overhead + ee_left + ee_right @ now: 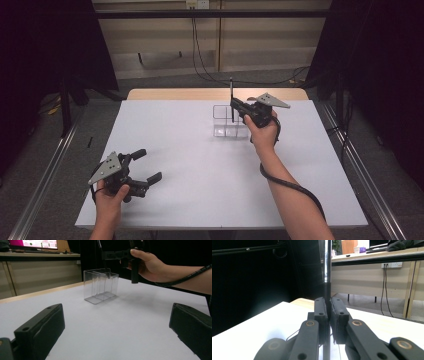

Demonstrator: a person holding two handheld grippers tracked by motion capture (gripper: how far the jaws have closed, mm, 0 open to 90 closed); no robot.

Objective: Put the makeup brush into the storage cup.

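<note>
A clear plastic box (223, 131) with inner dividers stands on the white table (200, 190), right of centre toward the far edge. My right gripper (234, 105) hovers over it, shut on a thin dark rod (231, 90) held upright. The rod's lower end reaches into the top of the box (101, 287); I cannot tell which compartment. In the right gripper view the pads (337, 312) press the rod (327, 265) between them. My left gripper (150, 165) rests near the front left of the table, open with nothing between its jaws, which point toward the box.
A cable (295, 187) trails from the right gripper along the forearm. Metal rails run along the floor on both sides of the table. A wooden strip (175, 94) edges the far side, with wall cables behind it.
</note>
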